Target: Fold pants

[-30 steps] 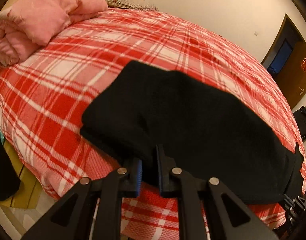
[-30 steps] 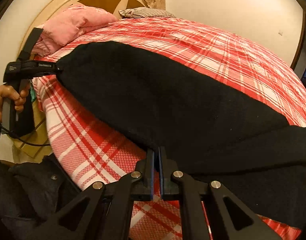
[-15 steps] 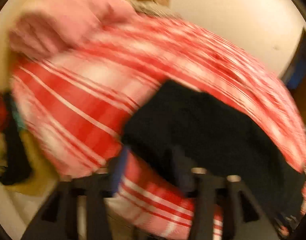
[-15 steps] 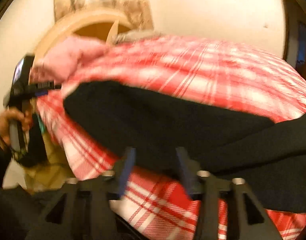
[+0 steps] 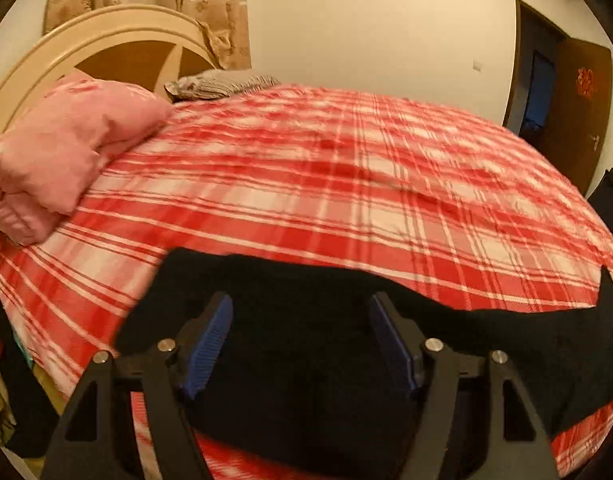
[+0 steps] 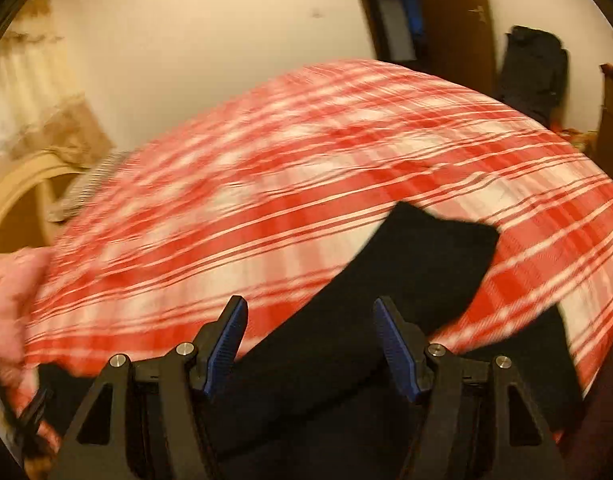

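My left gripper [image 5: 300,330] stands with jaws spread wide, empty, over the black knit pants [image 5: 306,360]; my right gripper [image 6: 306,334] gapes likewise. The pants lie along the near edge of the red-and-white plaid bedspread [image 5: 326,184], with a pink padded quilt [image 5: 62,156] far left.
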The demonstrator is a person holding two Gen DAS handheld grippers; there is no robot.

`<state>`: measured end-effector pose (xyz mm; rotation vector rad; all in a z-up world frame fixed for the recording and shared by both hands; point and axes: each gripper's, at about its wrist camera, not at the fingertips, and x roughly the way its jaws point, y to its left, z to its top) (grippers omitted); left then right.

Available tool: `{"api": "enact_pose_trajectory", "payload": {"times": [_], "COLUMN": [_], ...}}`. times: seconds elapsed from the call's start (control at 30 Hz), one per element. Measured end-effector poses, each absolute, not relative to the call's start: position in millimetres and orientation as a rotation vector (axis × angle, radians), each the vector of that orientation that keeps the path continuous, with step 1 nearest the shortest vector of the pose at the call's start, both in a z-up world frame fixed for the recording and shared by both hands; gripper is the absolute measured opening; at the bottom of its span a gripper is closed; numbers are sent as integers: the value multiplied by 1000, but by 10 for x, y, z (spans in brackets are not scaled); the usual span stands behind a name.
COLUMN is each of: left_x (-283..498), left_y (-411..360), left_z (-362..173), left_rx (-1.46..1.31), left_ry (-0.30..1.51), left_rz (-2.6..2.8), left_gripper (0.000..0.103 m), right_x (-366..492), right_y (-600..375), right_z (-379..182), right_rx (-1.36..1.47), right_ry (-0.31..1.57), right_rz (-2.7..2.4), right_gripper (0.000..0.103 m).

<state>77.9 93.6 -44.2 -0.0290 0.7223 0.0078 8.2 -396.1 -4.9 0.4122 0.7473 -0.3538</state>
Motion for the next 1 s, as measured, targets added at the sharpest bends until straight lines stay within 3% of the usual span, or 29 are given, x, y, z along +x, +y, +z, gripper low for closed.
{"api": "enact_pose_trajectory", "payload": {"times": [0.23, 0.37, 0.4, 0.43, 0.47, 0.53, 0.57, 1.0], "left_x": [874, 821, 817, 822, 832, 851, 851, 884], "left_y": [642, 688, 697, 703, 702, 707, 706, 736], "left_z": [-848, -859, -858, -858, -867, -877, -882, -895], "left_rx": [12, -3, -10, -11, -8, -1, 0, -5], "left_ry": [833, 820, 823, 825, 828, 830, 828, 839], "left_rz": [38, 60, 60, 58, 56, 54, 55, 56], "left_gripper": [74, 84, 85, 86, 86, 88, 89, 93], "right_x": [761, 802, 782, 743, 681, 559, 482, -989], "right_y": [-4304, -4349, -4340, -4344, -4378, -4467, -4526, -4527], "right_z": [-499, -680, -667, -647, -626, -599, -582, -78], "right_rx": [390, 403, 398, 397, 408, 471, 511, 729], "right_ry": [931, 974, 969, 964, 955, 936, 930, 606], "right_rz": [-528, -577, -578, -588, -594, -556, -526, -384], "right_gripper": [67, 66, 58, 41, 35, 12, 9, 6]}}
